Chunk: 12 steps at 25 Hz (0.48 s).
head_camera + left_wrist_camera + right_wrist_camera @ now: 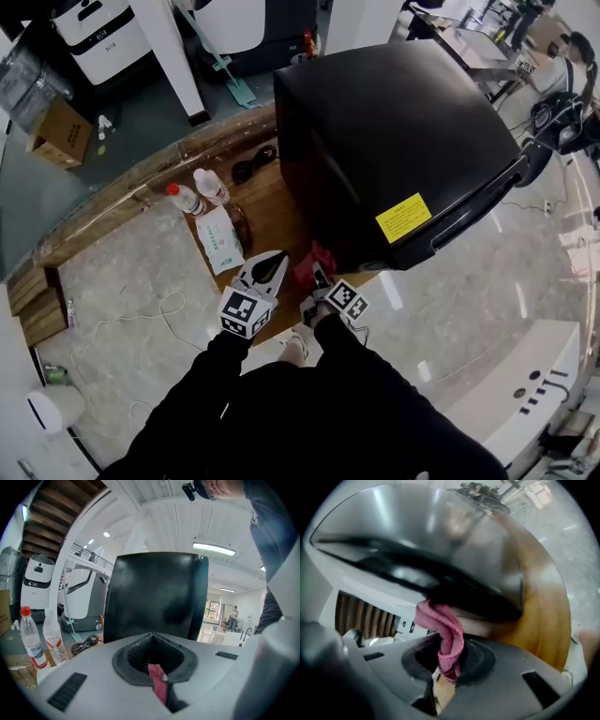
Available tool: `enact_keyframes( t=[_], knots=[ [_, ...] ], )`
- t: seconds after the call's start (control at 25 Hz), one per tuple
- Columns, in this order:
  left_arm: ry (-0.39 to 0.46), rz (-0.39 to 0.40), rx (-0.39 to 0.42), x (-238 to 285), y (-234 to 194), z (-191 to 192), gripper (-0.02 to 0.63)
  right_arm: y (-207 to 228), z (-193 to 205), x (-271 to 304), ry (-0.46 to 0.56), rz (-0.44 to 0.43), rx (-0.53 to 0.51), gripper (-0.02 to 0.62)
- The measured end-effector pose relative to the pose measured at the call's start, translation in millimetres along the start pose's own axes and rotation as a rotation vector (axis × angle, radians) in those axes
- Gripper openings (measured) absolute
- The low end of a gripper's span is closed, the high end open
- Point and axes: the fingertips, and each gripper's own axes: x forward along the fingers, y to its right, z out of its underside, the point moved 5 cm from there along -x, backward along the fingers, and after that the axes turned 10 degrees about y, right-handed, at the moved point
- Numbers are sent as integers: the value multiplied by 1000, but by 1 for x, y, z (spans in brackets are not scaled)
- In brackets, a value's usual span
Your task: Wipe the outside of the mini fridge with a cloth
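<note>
Pink cloth [440, 630] is what my right gripper [449, 645] has its fingers clamped on. The fabric rises from between them, and its bunched top presses against the low edge of the black fridge [440, 536] straight ahead of the fingertips. In the head view that contact sits at the fridge's near bottom corner, just past the fingers, and a yellow label [403, 217] shows on the fridge off to their right. My left gripper [153, 644] has its fingers drawn together too. A narrow strip of the same pink fabric shows pinched at their near end, though I cannot tell how much of it they hold. Beyond those fingertips the fridge stands upright on a wooden floor strip [258, 202], apart from them. To the left of the left fingers stand a red-capped bottle [32, 639] and a second bottle [52, 639]. A coiled black cable [85, 644] lies between the bottles and the fridge. A white packet [219, 240] lies on the floor just left of the left fingertips.
</note>
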Motion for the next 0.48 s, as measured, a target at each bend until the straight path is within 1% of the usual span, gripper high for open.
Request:
enact_keyframes(
  t=[0.12, 0.2, 0.28, 0.36, 0.48],
  knots=[
    [45, 0, -16, -9, 4, -26, 6, -58, 7, -34, -132, -204, -185, 67],
    [64, 24, -41, -16, 14, -43, 6, -94, -1, -65, -168, -322, -313, 67],
    [75, 40, -48, -23, 28, -60, 6, -125, -21, -95, -165, -407, -449, 67],
    [81, 49, -46, -33, 44, -77, 6, -154, -45, -123, -139, -474, -590, 66],
    [80, 71, -66, -44, 78, -100, 6, -198, -84, -164, -58, -566, -780, 64]
  ],
)
